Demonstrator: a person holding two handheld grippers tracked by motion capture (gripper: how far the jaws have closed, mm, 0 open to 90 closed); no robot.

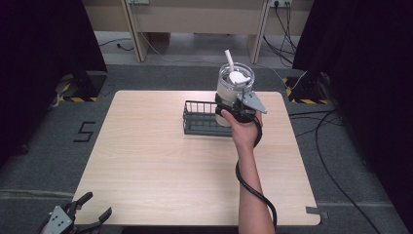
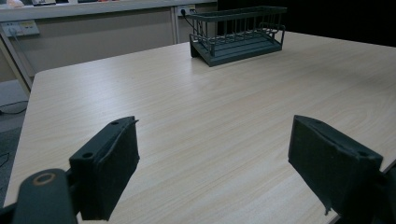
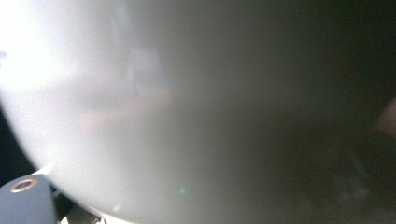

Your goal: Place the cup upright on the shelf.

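Observation:
A translucent white cup [image 1: 234, 85] with a clear lid and a white straw hangs above the right end of a dark wire basket [image 1: 199, 122]. My right gripper [image 1: 231, 108] is shut on the cup's lower body from the near side, held by a person's hand. In the right gripper view the cup's pale wall [image 3: 187, 116] sits blurred right against the camera. My left gripper [image 1: 97, 204] is off the table's front left corner, open with nothing in it. In the left gripper view its jaws [image 2: 215, 154] stand wide apart over bare wood, and the basket [image 2: 238, 32] lies far off.
The light wooden table [image 1: 160, 165] stands on grey carpet. Cables run over the floor to the right [image 1: 331, 161]. Desk legs and a wall with sockets stand behind the table. Dark curtains hang on both sides.

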